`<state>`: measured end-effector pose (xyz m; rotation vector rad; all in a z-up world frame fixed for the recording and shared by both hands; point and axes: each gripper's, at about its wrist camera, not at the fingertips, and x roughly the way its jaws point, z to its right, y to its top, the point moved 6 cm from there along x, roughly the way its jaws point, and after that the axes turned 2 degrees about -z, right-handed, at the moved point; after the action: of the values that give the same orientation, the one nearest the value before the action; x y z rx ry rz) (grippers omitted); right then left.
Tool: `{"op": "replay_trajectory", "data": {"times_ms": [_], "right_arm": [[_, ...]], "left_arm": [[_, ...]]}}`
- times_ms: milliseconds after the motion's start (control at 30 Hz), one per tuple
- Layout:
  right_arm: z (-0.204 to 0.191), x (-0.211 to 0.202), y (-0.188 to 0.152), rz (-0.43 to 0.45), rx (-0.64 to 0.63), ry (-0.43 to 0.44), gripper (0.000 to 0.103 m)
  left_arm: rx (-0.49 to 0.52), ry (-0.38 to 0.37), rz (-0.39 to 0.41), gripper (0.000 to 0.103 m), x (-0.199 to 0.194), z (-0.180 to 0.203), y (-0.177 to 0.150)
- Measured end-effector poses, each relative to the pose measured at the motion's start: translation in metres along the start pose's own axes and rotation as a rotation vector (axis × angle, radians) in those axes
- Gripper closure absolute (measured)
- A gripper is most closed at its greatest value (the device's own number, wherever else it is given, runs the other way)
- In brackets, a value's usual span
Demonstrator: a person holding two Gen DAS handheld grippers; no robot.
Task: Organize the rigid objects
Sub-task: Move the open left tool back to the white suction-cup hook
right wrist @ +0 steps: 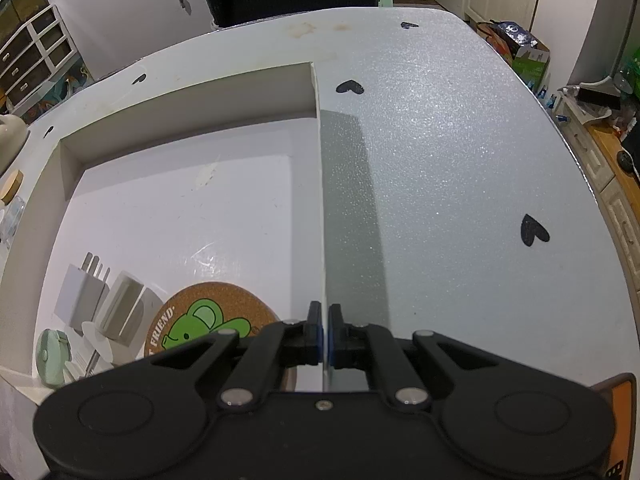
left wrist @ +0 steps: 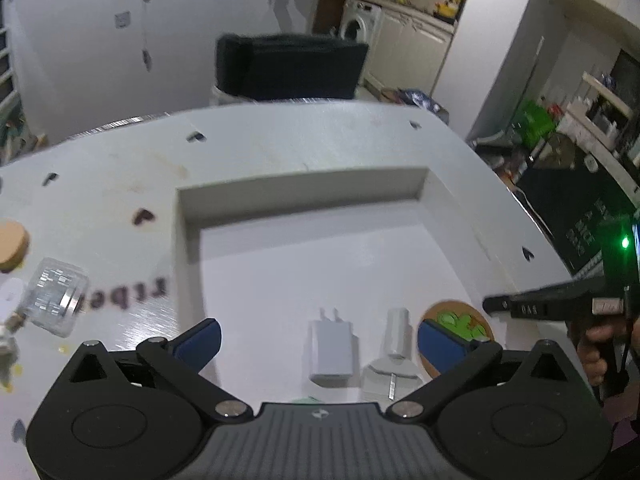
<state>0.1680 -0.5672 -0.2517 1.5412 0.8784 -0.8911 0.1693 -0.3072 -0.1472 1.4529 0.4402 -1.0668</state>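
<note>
The left gripper [left wrist: 318,338] hangs spread and empty above the white charger [left wrist: 331,354], which lies along the shallow white box's [left wrist: 296,188] near edge beside a white adapter [left wrist: 394,344] and cork coaster [right wrist: 208,320]. The right gripper [right wrist: 324,334] pinches the box's right wall, probably steadying it. A clear jar [left wrist: 54,296] waits outside, at the tabletop's left edge.

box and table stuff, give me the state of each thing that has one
white box: open, no lid, right wall clamped
left gripper: open, holding nothing
right gripper: shut on the box wall
white charger: lying flat in the box
cork coaster: flat in the box, picture side up
clear container: on the table outside the box
</note>
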Motion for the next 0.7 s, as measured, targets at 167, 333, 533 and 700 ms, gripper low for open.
{"op": "replay_trajectory", "data": {"times_ms": [167, 333, 533, 700], "right_arm": [[0.001, -0.001, -0.001, 0.005, 0.022, 0.003, 0.099], [0.002, -0.002, -0.003, 0.013, 0.034, 0.002, 0.098], [0.002, -0.003, -0.005, 0.026, 0.055, -0.013, 0.097], [0.000, -0.004, -0.006, 0.028, 0.062, -0.028, 0.097]], "left_arm": [[-0.032, 0.034, 0.058, 0.000, -0.019, -0.025, 0.004], [-0.069, 0.106, 0.098, 0.000, -0.034, -0.062, 0.002], [-0.130, 0.181, 0.111, 0.000, -0.045, -0.115, -0.006], [-0.145, 0.230, 0.119, 0.000, -0.048, -0.152, -0.015]]}}
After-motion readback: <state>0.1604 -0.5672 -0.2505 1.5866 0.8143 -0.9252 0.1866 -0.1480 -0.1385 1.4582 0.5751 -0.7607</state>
